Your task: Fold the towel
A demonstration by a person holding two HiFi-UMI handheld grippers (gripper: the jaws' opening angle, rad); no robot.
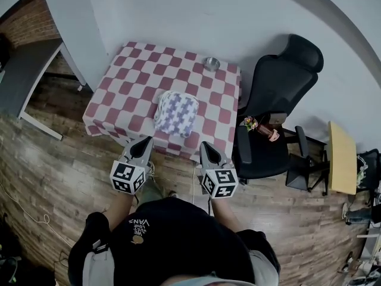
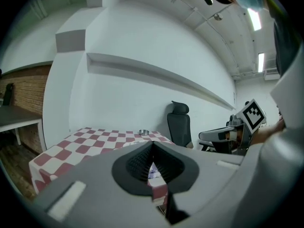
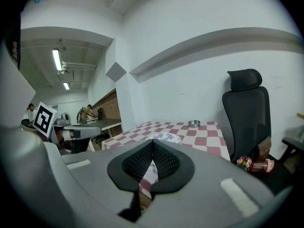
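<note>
towel folded | gripper views: partly hidden behind jaws (both together)

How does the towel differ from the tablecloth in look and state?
The towel has a purple-and-white pattern; the tablecloth has red-and-white checks. The towel lies folded into a small pad; the tablecloth is spread flat and hangs over the edges. Both are patterned cloth.

Folded purple-and-white patterned towel on the red-and-white checked tabletop, towards the near edge, right of centre. Small metal bowl near the far right corner. Black office chair beside the right edge. Left gripper and right gripper before the near edge.
</note>
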